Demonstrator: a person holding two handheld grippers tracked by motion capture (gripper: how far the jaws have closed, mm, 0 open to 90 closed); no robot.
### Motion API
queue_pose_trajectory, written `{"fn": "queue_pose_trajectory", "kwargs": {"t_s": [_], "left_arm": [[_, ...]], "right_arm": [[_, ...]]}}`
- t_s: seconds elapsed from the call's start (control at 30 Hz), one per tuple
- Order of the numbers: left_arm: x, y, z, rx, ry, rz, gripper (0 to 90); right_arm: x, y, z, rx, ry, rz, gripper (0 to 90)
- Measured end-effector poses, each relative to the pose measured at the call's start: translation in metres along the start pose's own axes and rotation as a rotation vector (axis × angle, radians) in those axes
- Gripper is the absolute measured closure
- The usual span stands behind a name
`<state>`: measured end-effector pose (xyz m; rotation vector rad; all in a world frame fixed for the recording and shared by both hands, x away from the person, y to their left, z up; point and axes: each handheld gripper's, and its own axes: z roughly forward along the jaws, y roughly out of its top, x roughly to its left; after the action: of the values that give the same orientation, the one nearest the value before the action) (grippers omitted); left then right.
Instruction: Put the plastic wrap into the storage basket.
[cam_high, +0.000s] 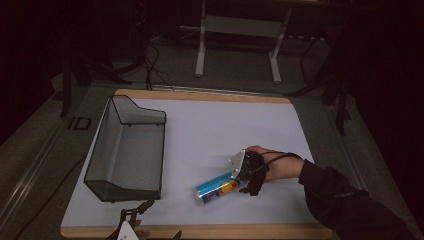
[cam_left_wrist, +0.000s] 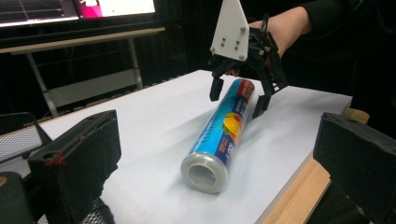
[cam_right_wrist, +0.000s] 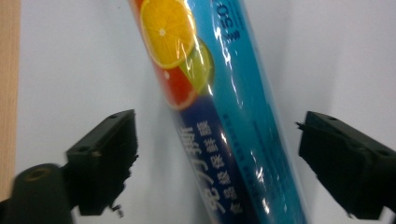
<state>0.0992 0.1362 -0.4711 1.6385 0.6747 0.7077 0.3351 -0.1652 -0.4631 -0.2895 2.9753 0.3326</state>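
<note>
- A black wire basket (cam_high: 127, 150) sits on the left side of the desk (cam_high: 210, 125). It looks empty, and its low front wall is by the near edge.
- The left tongs (cam_high: 131, 222) are at the near edge of the desk, just in front of the basket's near right corner. In the left gripper view their jaws stand wide apart and hold nothing.
- A roll of cling film (cam_high: 216, 187) in a blue wrapper with fruit pictures lies flat on the desk, near the near edge and a bit right of the middle. It is well apart from the basket.
- The right tongs (cam_high: 248, 175) are over the far right end of the roll. In the right gripper view a jaw stands on each side of the roll, wide open, and I see a gap on both sides.
- I think the job now is to grab the roll. Go down until both jaws reach its sides, then close slowly. The wrap looks shiny and round, so it may slip or roll away.
</note>
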Motion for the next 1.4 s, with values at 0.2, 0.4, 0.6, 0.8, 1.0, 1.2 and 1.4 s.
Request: {"fn": "queue_pose_trajectory", "kwargs": {"t_s": [0.2,0.4,0.6,0.8,1.0,1.2,1.4], "left_arm": [[-0.002,-0.001,-0.005,0.007,0.029,-0.004,1.7],[-0.003,-0.001,-0.008,0.005,0.038,-0.001,1.7],[-0.004,-0.001,-0.008,0.008,0.036,0.002,1.7],[-0.004,-0.001,-0.009,0.005,0.029,0.002,1.7],[-0.004,-0.002,-0.009,0.005,0.028,0.001,1.7],[-0.004,-0.002,-0.009,0.002,0.026,0.003,1.7],[-0.004,-0.002,-0.009,0.007,0.030,0.011,1.7]], "right_arm": [[-0.007,0.008,0.009,0.022,0.050,-0.083,17.5],[-0.011,0.012,0.022,0.057,0.068,-0.199,24.6],[-0.014,0.014,0.034,0.091,0.096,-0.227,26.6],[-0.017,0.014,0.045,0.122,0.134,-0.232,28.6],[-0.017,0.016,0.049,0.139,0.135,-0.247,28.3],[-0.013,0.019,0.049,0.171,0.111,-0.245,29.5],[-0.010,0.023,0.048,0.201,0.093,-0.248,30.3]]}}
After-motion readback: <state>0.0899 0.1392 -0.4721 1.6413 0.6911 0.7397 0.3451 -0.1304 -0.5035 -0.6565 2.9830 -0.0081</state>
